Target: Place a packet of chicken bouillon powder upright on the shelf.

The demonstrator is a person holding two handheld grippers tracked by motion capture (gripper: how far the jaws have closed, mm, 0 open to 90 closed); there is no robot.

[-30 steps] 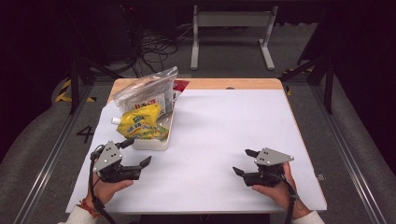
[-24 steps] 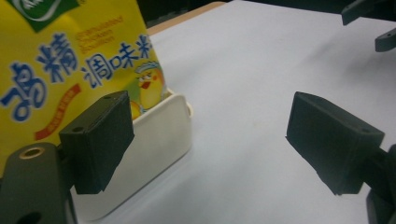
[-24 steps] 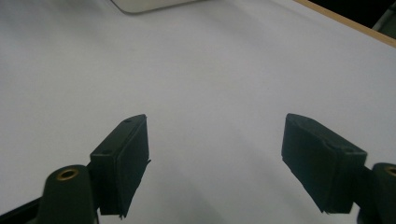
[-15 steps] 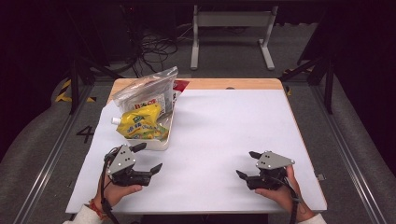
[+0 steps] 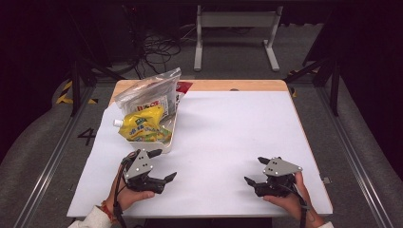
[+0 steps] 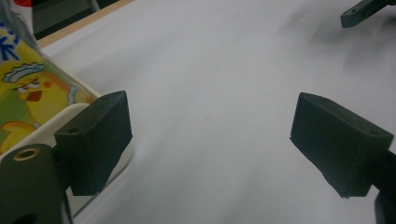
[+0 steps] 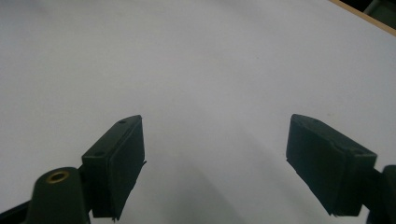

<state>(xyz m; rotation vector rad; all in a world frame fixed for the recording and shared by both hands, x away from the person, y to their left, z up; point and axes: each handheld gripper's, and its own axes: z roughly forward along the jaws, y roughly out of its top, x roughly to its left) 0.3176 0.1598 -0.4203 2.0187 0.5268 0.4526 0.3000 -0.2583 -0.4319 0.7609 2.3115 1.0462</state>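
Observation:
A white tray [image 5: 169, 141] at the table's left holds a yellow pouch [image 5: 141, 127] with a chick drawing. A clear plastic bag [image 5: 151, 93] leans behind the pouch. My left gripper [image 5: 163, 165] stands open just in front of the tray's near corner, nothing between its jaws. In the left gripper view, the left gripper [image 6: 210, 135] has the pouch [image 6: 28, 95] and tray rim [image 6: 60, 117] to its left. My right gripper [image 5: 255, 171] rests near the front right edge. Its jaws have just been opening, with bare white table between them in the right gripper view [image 7: 215, 158].
A white sheet [image 5: 228, 128] covers the wooden table, whose bare far edge [image 5: 237, 85] shows at the back. A jaw of the other gripper [image 6: 362, 10] shows at the top right of the left gripper view. Dark floor, cables and a metal stand lie beyond.
My left gripper has slid to the right along the near edge, coming in front of the tray's corner. The right hand has stayed in place.

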